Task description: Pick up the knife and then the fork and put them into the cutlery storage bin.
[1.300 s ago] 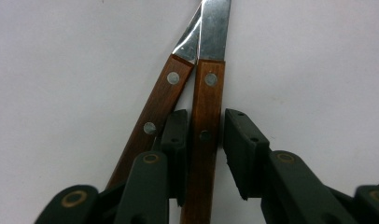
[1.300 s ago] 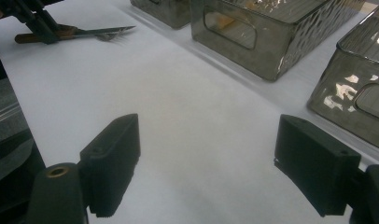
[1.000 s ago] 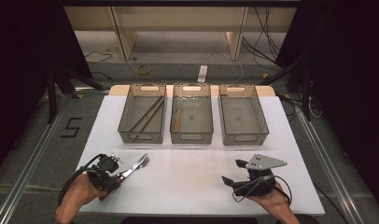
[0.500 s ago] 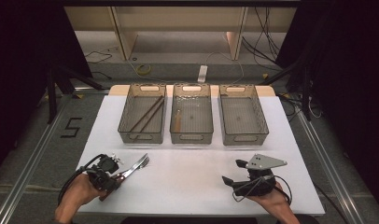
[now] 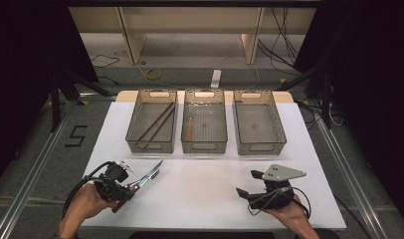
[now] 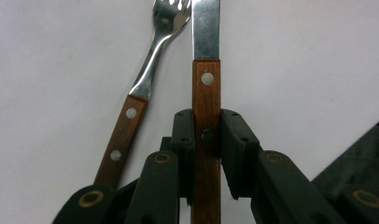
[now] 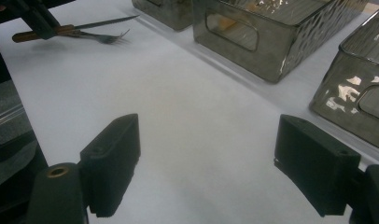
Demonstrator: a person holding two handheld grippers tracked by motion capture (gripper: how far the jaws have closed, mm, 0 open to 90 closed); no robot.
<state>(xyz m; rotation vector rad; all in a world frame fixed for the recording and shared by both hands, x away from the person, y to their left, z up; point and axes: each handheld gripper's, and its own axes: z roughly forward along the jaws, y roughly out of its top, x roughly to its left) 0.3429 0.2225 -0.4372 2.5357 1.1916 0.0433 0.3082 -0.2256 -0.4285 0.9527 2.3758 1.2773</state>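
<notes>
The left gripper's [image 6: 207, 140] jaws are clamped on the wooden handle of a knife [image 6: 206, 88], its blade pointing away over the white table [image 5: 200, 184]. A fork [image 6: 141, 88] lies just beside the knife, seemingly outside the grip. The right gripper [image 7: 206, 163] rests near the table's front edge with jaws wide apart and bare. Three bins [image 5: 204, 148] stand in a row beyond.

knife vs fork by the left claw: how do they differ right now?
The knife is clamped by its wooden handle between the left claw pads; the fork lies loose on the white table beside it. The knife ends in a flat straight blade, the fork in tines on a curved neck. The knife runs straight along the claw; the fork slants. Both have riveted wooden handles and steel heads.
</notes>
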